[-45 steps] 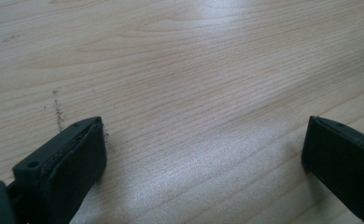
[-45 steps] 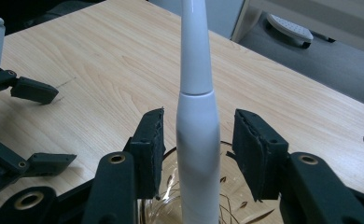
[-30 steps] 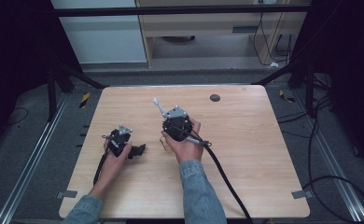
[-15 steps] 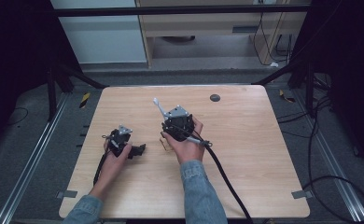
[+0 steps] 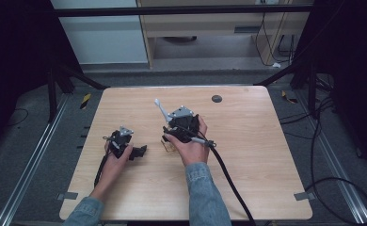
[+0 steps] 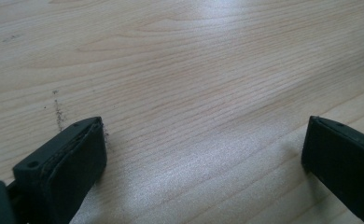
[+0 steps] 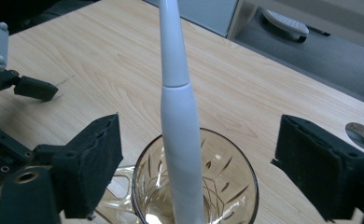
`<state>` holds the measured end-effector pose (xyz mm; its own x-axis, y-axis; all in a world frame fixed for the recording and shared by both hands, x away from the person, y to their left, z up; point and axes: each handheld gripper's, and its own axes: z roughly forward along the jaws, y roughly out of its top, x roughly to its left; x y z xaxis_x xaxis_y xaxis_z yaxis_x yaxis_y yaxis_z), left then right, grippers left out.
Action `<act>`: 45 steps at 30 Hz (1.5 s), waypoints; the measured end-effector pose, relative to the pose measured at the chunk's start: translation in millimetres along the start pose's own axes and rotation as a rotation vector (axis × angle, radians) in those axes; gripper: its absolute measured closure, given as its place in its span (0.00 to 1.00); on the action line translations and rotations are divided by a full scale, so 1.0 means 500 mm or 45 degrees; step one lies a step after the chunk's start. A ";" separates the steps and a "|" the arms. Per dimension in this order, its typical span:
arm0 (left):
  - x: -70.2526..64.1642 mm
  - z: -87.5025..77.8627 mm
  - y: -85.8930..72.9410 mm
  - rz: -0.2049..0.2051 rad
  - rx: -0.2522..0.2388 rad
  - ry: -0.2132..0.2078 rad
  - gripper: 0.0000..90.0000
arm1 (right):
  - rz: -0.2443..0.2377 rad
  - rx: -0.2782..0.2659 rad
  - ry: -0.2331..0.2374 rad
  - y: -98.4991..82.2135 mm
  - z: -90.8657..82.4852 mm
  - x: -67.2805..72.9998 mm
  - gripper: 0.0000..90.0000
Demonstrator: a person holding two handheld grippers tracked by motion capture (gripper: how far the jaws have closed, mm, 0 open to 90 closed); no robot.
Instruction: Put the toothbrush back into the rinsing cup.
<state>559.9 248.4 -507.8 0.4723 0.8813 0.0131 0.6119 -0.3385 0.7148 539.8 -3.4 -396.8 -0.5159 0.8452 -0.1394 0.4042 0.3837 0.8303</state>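
A white electric toothbrush (image 7: 178,116) stands tilted in a cut-glass mug (image 7: 227,186) with a handle. In the high view the toothbrush (image 5: 161,109) sticks up to the far left of my right gripper (image 5: 176,129). The mug (image 5: 169,145) peeks out beside the person's right hand. My right gripper (image 7: 201,144) is open, its jaws wide on either side of the toothbrush and above the mug's rim, touching neither. My left gripper (image 5: 140,151) rests low on the table (image 5: 247,141) to the left. My left gripper (image 6: 203,135) is open over bare wood.
A round dark cable hole (image 5: 216,99) sits in the table near its far edge, also at the right in the right gripper view (image 7: 363,135). My right gripper's black cable (image 5: 228,179) trails toward the near edge. The floor lies beyond the table.
My right gripper has drifted very slightly to the right over the mug. The left gripper has stayed put.
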 end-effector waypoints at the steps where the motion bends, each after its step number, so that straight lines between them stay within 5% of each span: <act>1: 0.000 0.000 0.000 0.001 0.001 0.000 0.00 | -0.006 0.006 -0.001 -0.001 0.000 -0.001 0.12; 12: 0.001 0.000 0.001 0.004 0.001 0.001 0.00 | -0.031 -0.002 -0.021 -0.003 -0.007 -0.004 0.07; 26: 0.000 0.000 0.001 0.001 0.001 0.000 0.00 | 0.092 -0.041 -0.078 -0.027 -0.033 -0.049 0.07; 45: 0.001 0.000 0.001 0.009 0.007 0.000 0.00 | 0.158 -0.027 -0.164 -0.066 -0.067 -0.114 0.08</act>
<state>560.7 248.6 -507.5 0.4768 0.8788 0.0184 0.6117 -0.3467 0.7111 530.7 -76.7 -398.0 -0.3614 0.9268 -0.1022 0.4419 0.2667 0.8565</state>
